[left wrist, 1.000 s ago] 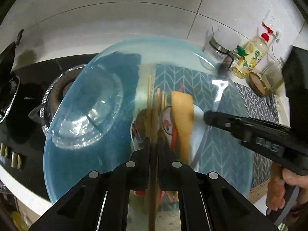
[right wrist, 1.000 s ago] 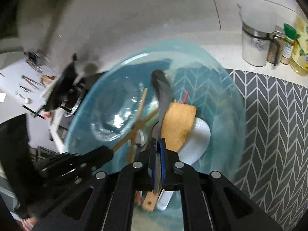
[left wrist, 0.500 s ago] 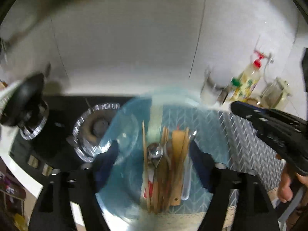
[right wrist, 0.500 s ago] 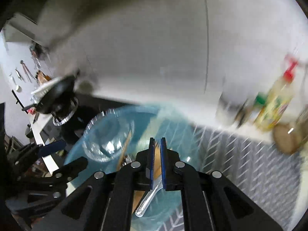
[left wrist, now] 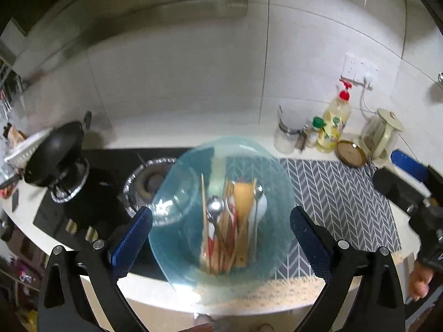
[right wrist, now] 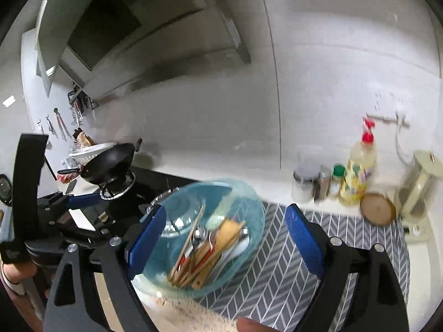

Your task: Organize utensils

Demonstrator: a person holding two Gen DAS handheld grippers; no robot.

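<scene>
A clear blue bowl (left wrist: 271, 177) sits at the counter's front edge and holds a bundle of utensils (left wrist: 229, 221): wooden chopsticks, a wooden spatula, metal spoons and a white spoon. The bowl (right wrist: 249, 202) and its utensils (right wrist: 210, 249) also show in the right wrist view. A small clear glass bowl (left wrist: 171, 204) lies inside it at the left. My left gripper (left wrist: 221, 235) is open and empty, raised above the bowl. My right gripper (right wrist: 221, 243) is open and empty, also raised above it.
A black hob (left wrist: 91, 193) with a black wok (left wrist: 55, 149) lies to the left. A grey herringbone mat (left wrist: 337, 193) lies to the right. Jars, an oil bottle (left wrist: 335, 121) and a glass kettle (left wrist: 382, 132) stand along the tiled back wall.
Both grippers were shut on utensils down in the bowl. They let go, opened wide and pulled up and back from the bowl.
</scene>
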